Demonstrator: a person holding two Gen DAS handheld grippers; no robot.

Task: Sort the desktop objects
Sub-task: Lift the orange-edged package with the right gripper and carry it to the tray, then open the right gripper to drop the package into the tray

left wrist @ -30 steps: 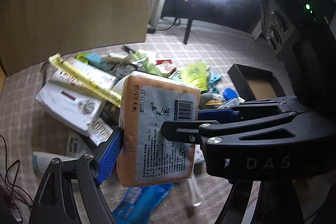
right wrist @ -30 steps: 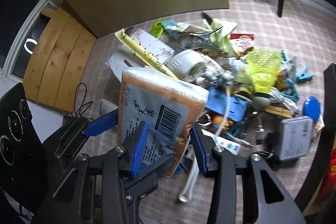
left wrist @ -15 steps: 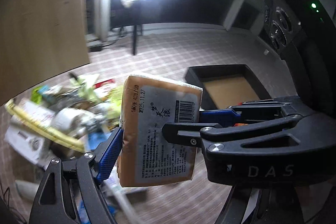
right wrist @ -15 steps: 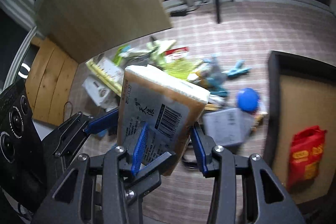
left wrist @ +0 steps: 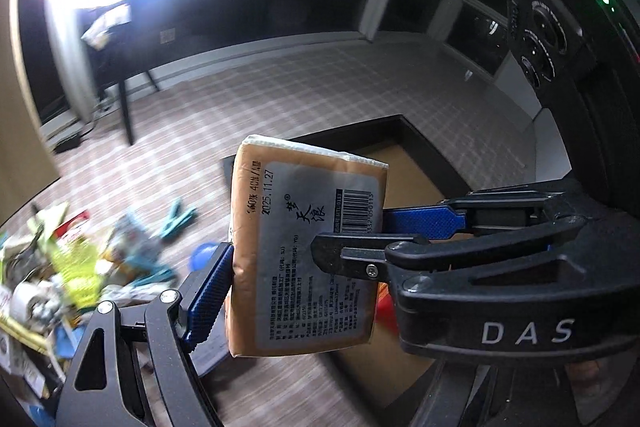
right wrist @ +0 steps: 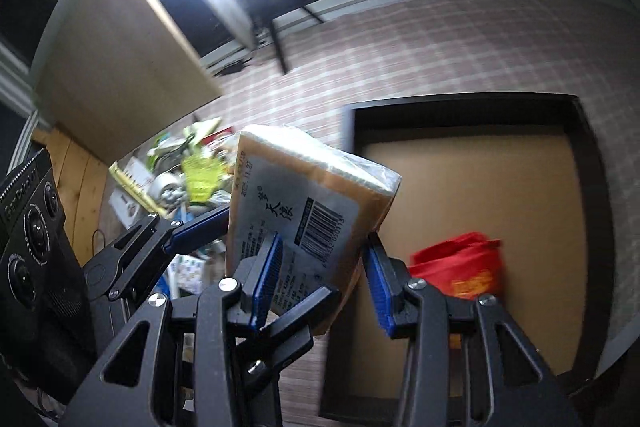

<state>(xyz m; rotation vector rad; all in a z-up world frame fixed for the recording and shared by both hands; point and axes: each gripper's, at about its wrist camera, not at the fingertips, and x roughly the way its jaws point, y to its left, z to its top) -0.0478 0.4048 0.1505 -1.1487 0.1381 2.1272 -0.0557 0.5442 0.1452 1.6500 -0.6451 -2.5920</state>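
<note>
Both grippers' fingers point(right wrist: 264, 269) apparently clamp the tissue pack point(left wrist: 304, 251) above the black tray point(right wrist: 472, 107).

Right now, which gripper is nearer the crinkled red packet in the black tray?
Right. The right gripper hangs just beside the red packet; the left gripper clamps the far edge of the tan tissue pack.

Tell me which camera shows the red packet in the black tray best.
The right wrist view: the red packet lies in plain sight on the black tray floor, beyond the right gripper. In the left wrist view only a red sliver peeks out behind the tissue pack.
</note>
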